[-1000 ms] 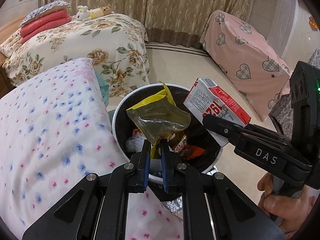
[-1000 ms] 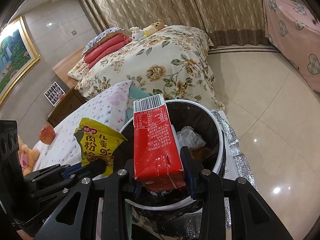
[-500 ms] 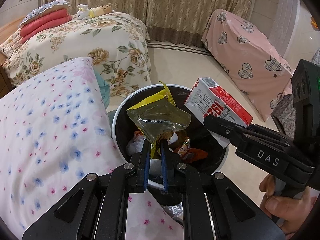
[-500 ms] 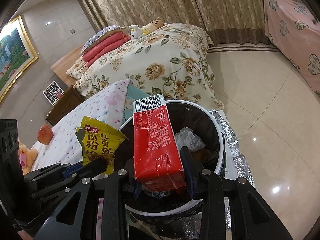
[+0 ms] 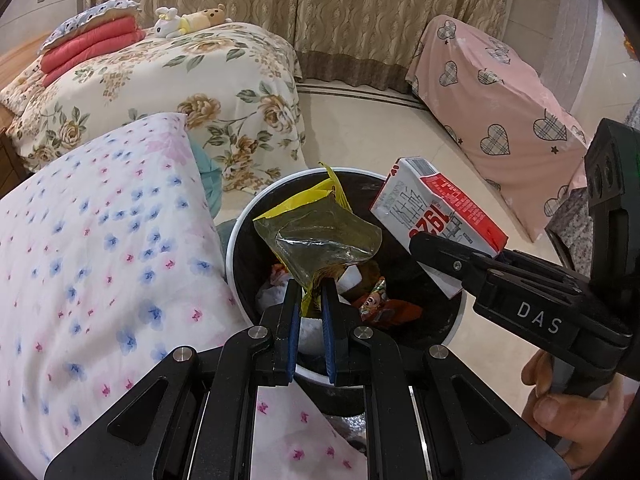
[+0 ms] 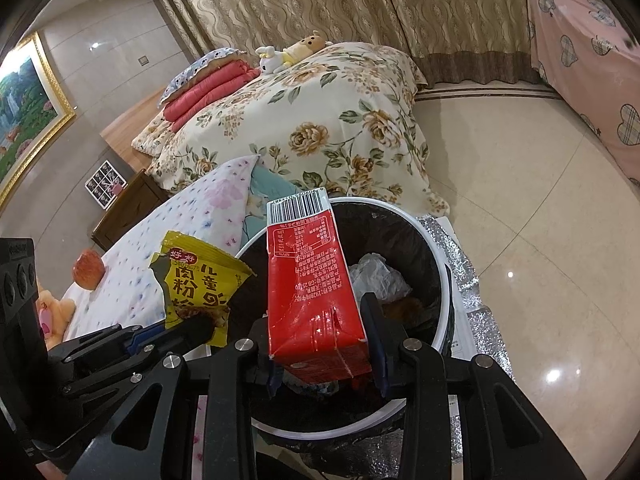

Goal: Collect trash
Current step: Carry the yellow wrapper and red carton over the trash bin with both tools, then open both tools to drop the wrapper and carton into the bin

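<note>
My left gripper (image 5: pixel 311 286) is shut on a yellow snack wrapper (image 5: pixel 320 236) and holds it over the black-lined trash bin (image 5: pixel 236 240) with a white rim. My right gripper (image 6: pixel 320 312) is shut on a red and white carton (image 6: pixel 312 280), also over the bin (image 6: pixel 444 280). In the left wrist view the carton (image 5: pixel 432 208) and right gripper (image 5: pixel 424 240) come in from the right. In the right wrist view the wrapper (image 6: pixel 200 280) and left gripper (image 6: pixel 200 326) sit at the left. Crumpled paper and wrappers lie inside the bin.
A flower-print pillow (image 5: pixel 92 240) lies against the bin's left side, with an apple (image 6: pixel 89 269) on it. A floral bed (image 5: pixel 160 80) is behind. A pink heart-print covered seat (image 5: pixel 496 92) stands at the right. Silver foil matting (image 6: pixel 464 272) lies under the bin on tile floor.
Both grippers have shifted slightly over the bin, still holding the wrapper and the carton. Nothing has been let go.
</note>
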